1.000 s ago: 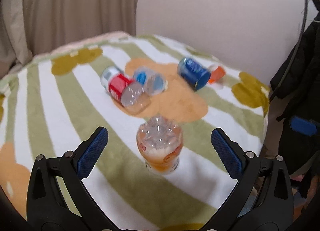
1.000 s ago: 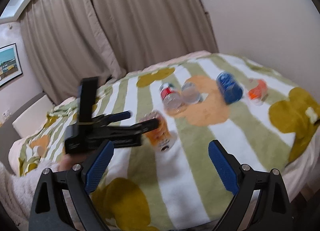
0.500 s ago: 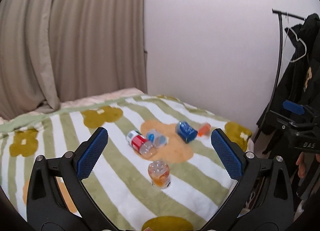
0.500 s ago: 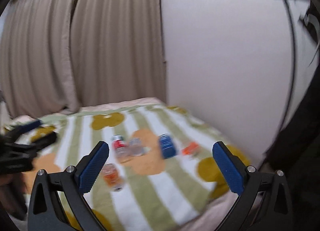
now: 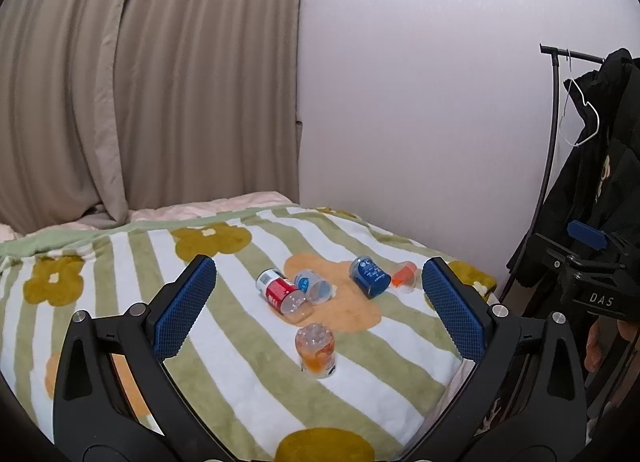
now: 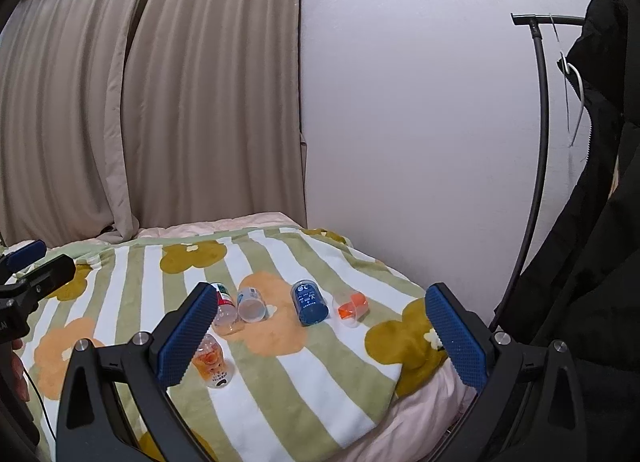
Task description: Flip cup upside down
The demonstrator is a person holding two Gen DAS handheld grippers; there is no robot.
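An orange-labelled clear cup (image 5: 316, 350) (image 6: 212, 360) stands upside down, base up, on the striped flower blanket (image 5: 120, 278) (image 6: 304, 390). Behind it lie on their sides a red-labelled cup (image 5: 282, 294) (image 6: 225, 310), a clear blue-printed cup (image 5: 314, 289) (image 6: 251, 304), a dark blue cup (image 5: 370, 276) (image 6: 309, 302) and a small orange cup (image 5: 404, 277) (image 6: 352, 309). My left gripper (image 5: 318, 312) is open and held back from the bed, nothing between its fingers. My right gripper (image 6: 320, 336) is open too, far from the cups.
Beige curtains (image 5: 140, 81) hang behind the bed, with a white wall (image 5: 420, 101) to their right. A black coat on a clothes rack (image 5: 600, 165) (image 6: 592, 221) stands at the right. The bed's near corner (image 6: 424, 410) drops off toward me.
My left gripper has let go of the orange-labelled cup and pulled well back and up from it. The right gripper has also drawn away and swung right. The cup stays standing base up.
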